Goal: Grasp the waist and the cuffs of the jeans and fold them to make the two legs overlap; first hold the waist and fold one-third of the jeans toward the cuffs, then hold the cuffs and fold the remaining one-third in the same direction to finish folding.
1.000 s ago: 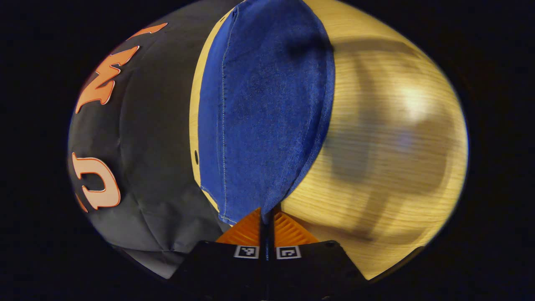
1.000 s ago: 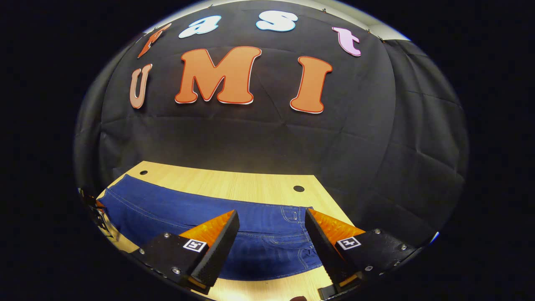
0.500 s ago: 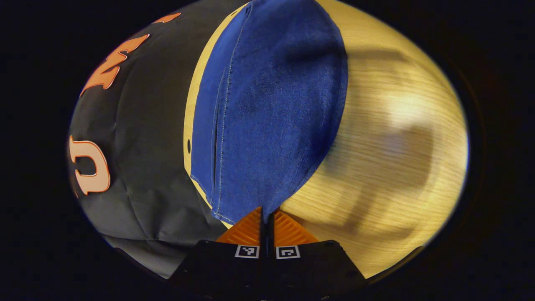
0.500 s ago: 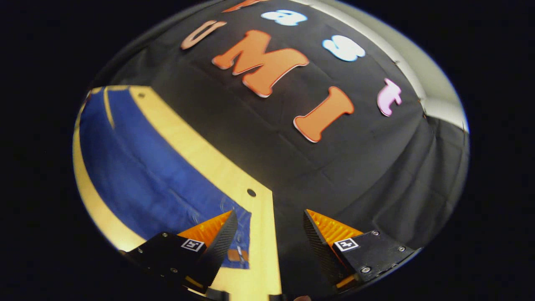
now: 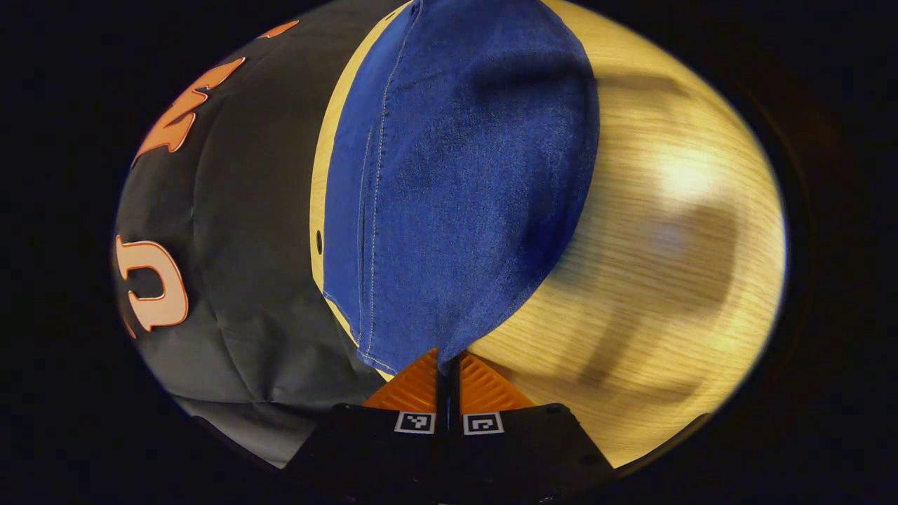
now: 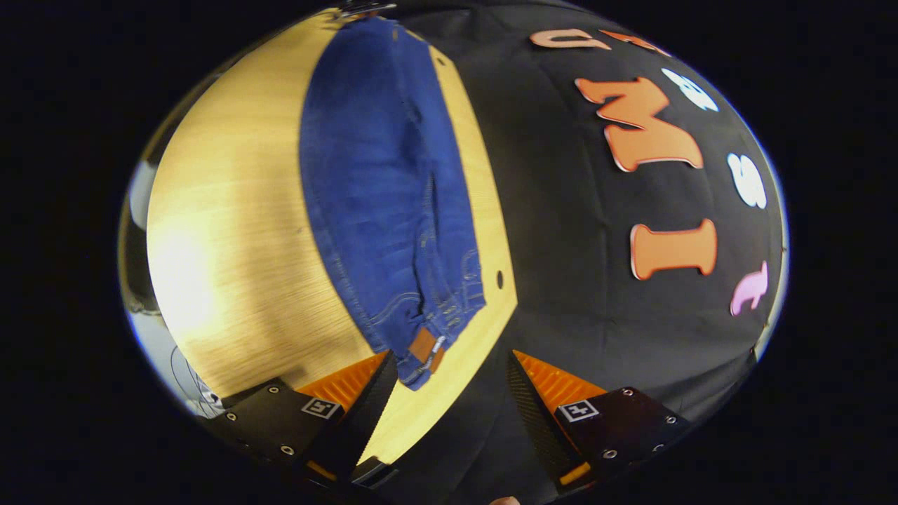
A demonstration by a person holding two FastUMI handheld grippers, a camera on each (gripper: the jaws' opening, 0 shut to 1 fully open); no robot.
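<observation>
In the left gripper view, the left claw (image 5: 447,365) is clenched on the cuff end of the jeans (image 5: 456,189), which stretch away along the far side of the tabletop (image 5: 666,294) near the booth wall. Compared with a second ago this view hardly changes; the denim only sits slightly differently.

In the right gripper view, the right claw (image 6: 449,382) is released, fingers spread and holding nothing, with the waist (image 6: 424,347) just ahead of its left finger. A second ago it faced the wall squarely; now it is rolled sideways toward the waistband. The leg-overlap step seems in hand: next, close on the waist.
</observation>
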